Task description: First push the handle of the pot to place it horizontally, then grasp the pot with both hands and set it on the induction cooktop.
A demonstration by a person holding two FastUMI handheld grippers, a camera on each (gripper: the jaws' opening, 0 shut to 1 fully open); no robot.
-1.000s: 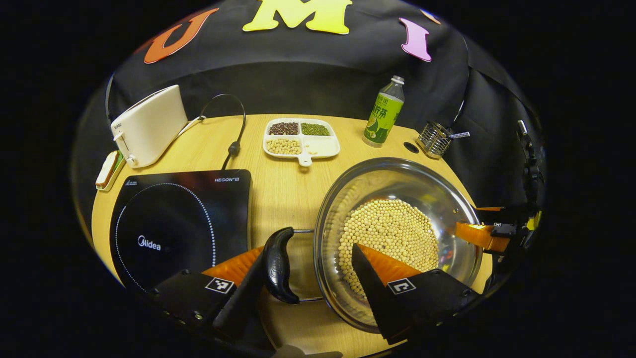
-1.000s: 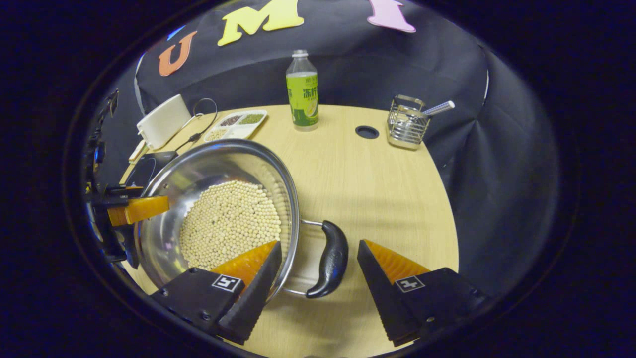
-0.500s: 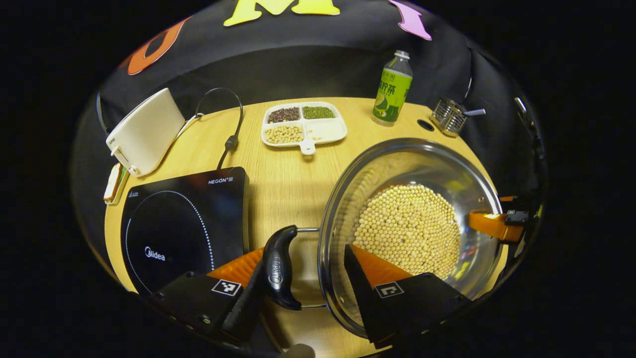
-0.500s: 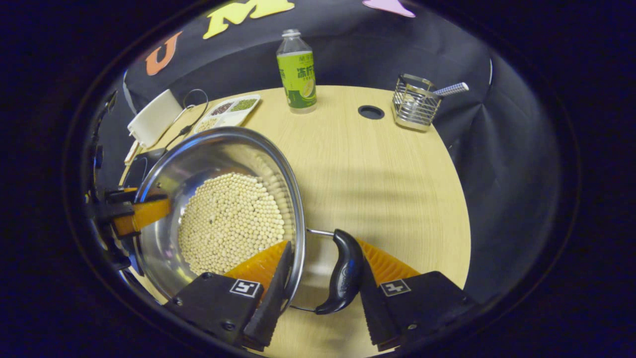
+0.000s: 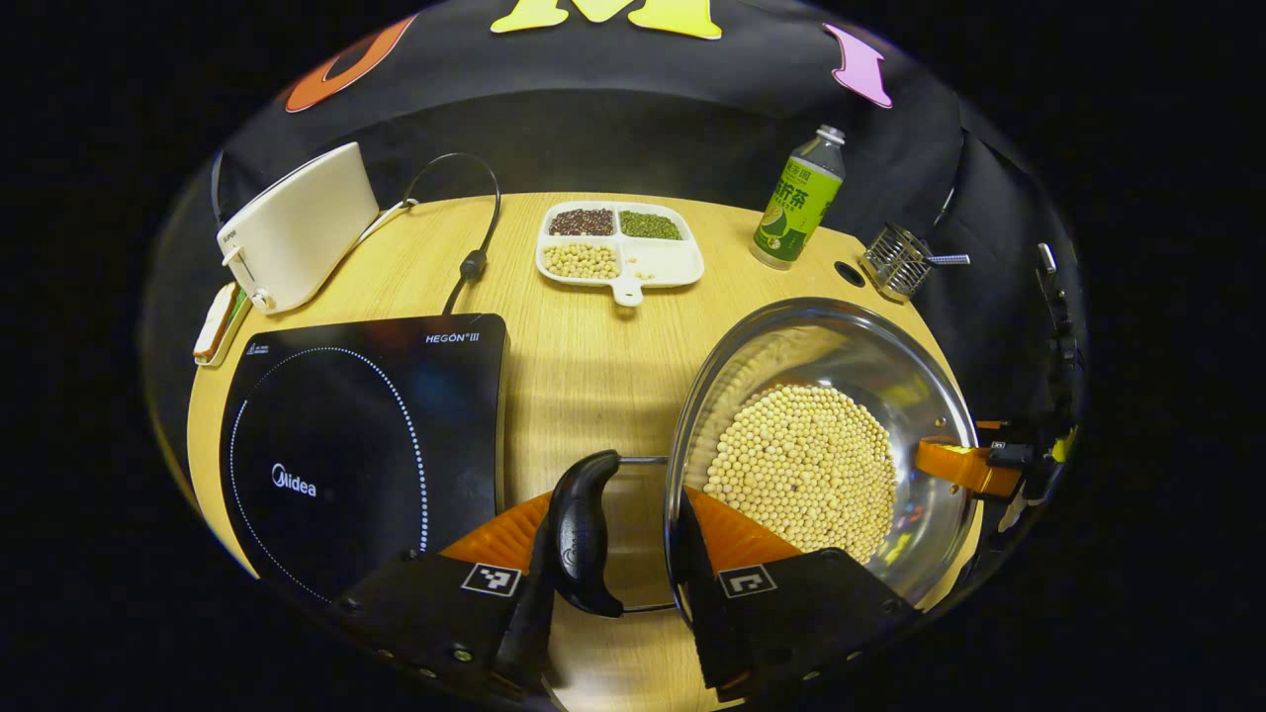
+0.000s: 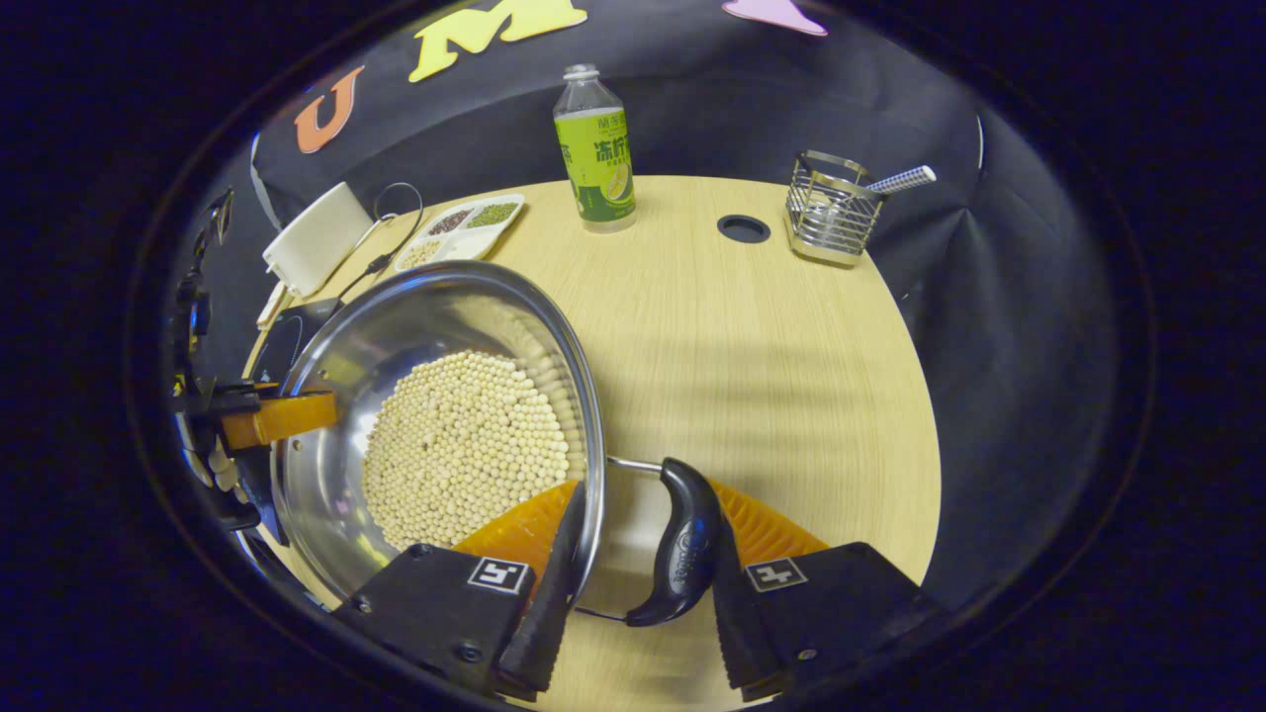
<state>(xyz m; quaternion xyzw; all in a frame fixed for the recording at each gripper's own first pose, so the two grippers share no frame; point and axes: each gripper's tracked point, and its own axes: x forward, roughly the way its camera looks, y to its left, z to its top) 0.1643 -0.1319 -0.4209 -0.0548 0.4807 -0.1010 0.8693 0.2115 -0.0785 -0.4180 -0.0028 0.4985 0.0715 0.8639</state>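
A steel pot (image 5: 920, 396) full of pale beans stands just right of the black induction cooktop (image 5: 366, 445). My left gripper (image 5: 615, 504) is shut across the pot's left black handle (image 5: 584, 534), one finger outside the handle, the other inside the rim. In the right gripper view my right gripper (image 6: 648, 494) is shut the same way on the opposite black handle (image 6: 684, 544) and the rim of the pot (image 6: 336, 366). Each view also shows the other gripper at the pot's far side: the right gripper (image 5: 964, 465) and the left gripper (image 6: 277, 420). Whether the pot rests on the table I cannot tell.
A white toaster (image 5: 297, 227) with its cord stands behind the cooktop. At the back are a divided plate (image 5: 663, 267) of beans, a green bottle (image 5: 796, 198), a wire holder (image 5: 895, 262) and a cable hole (image 5: 849, 274). Bare wooden table (image 6: 752, 376) lies right of the pot.
My right gripper closed on its handle and rim first, then my left gripper closed on its own. The pot shifted slightly in both views.
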